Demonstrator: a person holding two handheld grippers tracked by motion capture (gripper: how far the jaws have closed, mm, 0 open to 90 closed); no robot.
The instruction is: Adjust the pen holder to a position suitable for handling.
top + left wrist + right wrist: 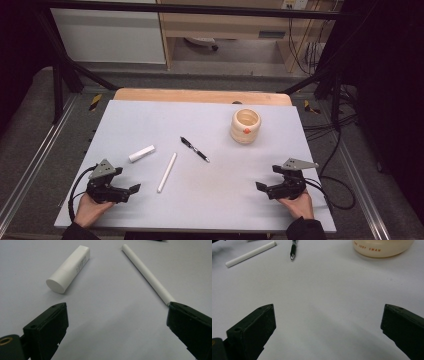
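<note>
While your hands rest at the table's (210,200) near edge, your left gripper (131,190) and right gripper (262,188) gape empty, pointing inward; white tube (142,153) and white stick (167,172) lie at eleven o'clock, black pen (194,149), cream cup (245,126) beyond.

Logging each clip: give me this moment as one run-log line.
left hand-held gripper: open, empty | right hand-held gripper: open, empty | white tube, white stick, pen, cup: untouched

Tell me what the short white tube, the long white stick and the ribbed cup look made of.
Short white tube: likely matte plastic, smooth, with a seam and a printed label. Long white stick: smooth and matte, plastic or paper; I cannot tell which. Ribbed cup: glossy cream, plastic or ceramic by its sheen, with printed lettering in the right gripper view.
</note>
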